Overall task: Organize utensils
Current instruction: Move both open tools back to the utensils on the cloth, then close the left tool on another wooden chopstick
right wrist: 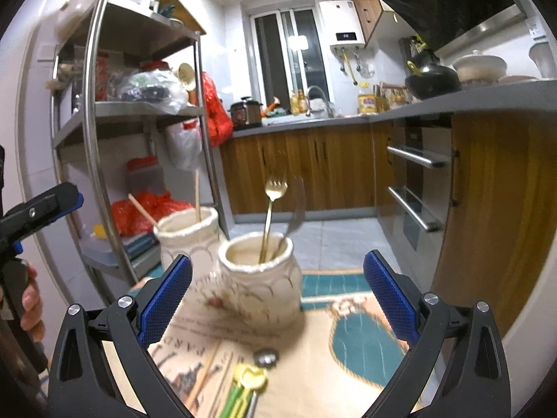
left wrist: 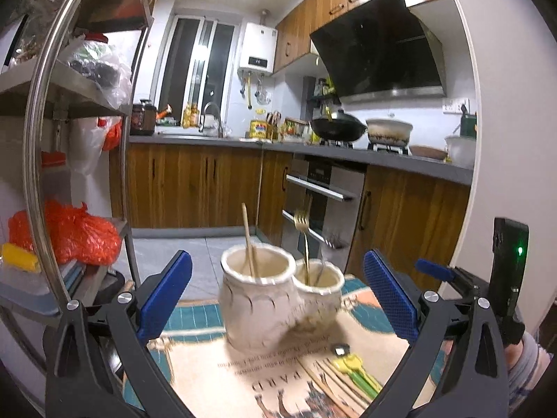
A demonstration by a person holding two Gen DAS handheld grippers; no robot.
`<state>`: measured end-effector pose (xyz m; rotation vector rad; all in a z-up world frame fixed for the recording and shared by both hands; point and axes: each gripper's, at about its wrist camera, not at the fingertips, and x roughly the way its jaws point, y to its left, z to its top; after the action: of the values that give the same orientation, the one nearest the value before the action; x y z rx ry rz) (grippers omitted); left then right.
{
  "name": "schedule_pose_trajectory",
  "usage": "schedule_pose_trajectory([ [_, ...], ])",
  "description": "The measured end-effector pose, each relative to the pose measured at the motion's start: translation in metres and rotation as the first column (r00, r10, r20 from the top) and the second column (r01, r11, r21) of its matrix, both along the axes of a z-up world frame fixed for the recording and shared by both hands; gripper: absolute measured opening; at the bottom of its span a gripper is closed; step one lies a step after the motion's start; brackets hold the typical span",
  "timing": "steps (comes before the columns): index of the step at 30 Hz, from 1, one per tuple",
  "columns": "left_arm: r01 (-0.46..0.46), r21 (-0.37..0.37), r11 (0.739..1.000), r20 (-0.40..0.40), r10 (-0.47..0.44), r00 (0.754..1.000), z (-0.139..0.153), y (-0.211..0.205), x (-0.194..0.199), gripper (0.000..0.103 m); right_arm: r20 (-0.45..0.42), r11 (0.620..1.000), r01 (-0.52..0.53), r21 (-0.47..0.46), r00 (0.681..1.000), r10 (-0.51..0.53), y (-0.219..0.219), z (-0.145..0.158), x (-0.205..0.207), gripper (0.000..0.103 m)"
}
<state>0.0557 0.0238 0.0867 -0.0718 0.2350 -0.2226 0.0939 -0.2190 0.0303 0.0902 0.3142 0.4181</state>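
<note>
Two cream ceramic jars stand side by side on a patterned cloth. The left jar (left wrist: 256, 299) (right wrist: 188, 233) holds wooden chopsticks (left wrist: 249, 240) (right wrist: 197, 193). The right jar (left wrist: 320, 294) (right wrist: 263, 278) holds a gold fork (left wrist: 303, 233) (right wrist: 273, 205) and a blurred silver utensil (right wrist: 296, 214). More utensils with yellow and green handles (left wrist: 355, 372) (right wrist: 243, 388) lie on the cloth in front. My left gripper (left wrist: 278, 296) is open and empty, facing the jars. My right gripper (right wrist: 278, 299) is open and empty, facing the right jar.
A steel rack (left wrist: 48, 104) (right wrist: 97, 111) with bags and boxes stands at the left. A wooden counter with an oven (left wrist: 320, 202) (right wrist: 417, 188) runs along the back and right. The patterned cloth (left wrist: 243, 376) (right wrist: 365, 341) covers the table.
</note>
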Motion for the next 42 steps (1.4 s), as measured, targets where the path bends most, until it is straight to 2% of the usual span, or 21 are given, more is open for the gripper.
schedule_pose_trajectory([
  [3,0.009,0.019,1.0,-0.044,-0.008,0.999,-0.012,-0.008,-0.004,0.097,-0.031,1.0,0.008,0.006,0.999,-0.008,-0.007,-0.007,-0.004,0.098],
  [8,0.026,0.07,0.997,-0.163,-0.014,0.986,-0.04,-0.026,-0.004,0.097,-0.111,0.997,0.074,-0.02,0.991,-0.076,-0.015,-0.022,-0.006,0.098],
  [13,0.054,0.137,0.989,-0.295,-0.011,0.956,-0.074,-0.048,0.0,0.097,-0.175,0.995,0.092,-0.026,0.98,-0.095,-0.024,-0.034,-0.007,0.098],
  [18,0.085,0.134,0.987,-0.374,-0.029,0.927,-0.096,-0.058,0.004,0.097,-0.203,0.994,0.097,-0.049,0.974,-0.105,-0.026,-0.042,-0.008,0.098],
  [27,0.064,0.163,0.984,-0.495,0.026,0.869,-0.12,-0.07,0.015,0.096,-0.223,0.995,0.078,-0.057,0.971,-0.089,-0.029,-0.048,-0.009,0.098],
  [32,0.059,0.173,0.983,-0.528,0.042,0.848,-0.125,-0.074,0.017,0.085,-0.227,0.996,0.073,-0.054,0.97,-0.083,-0.029,-0.048,-0.01,0.098],
  [37,0.074,0.187,0.979,-0.554,0.043,0.832,-0.131,-0.081,0.017,0.066,-0.231,0.996,0.074,-0.057,0.969,-0.085,-0.029,-0.048,-0.01,0.098],
  [42,0.052,0.182,0.982,-0.559,0.06,0.827,-0.131,-0.078,0.018,0.058,-0.231,0.996,0.074,-0.059,0.969,-0.085,-0.029,-0.049,-0.009,0.098],
])
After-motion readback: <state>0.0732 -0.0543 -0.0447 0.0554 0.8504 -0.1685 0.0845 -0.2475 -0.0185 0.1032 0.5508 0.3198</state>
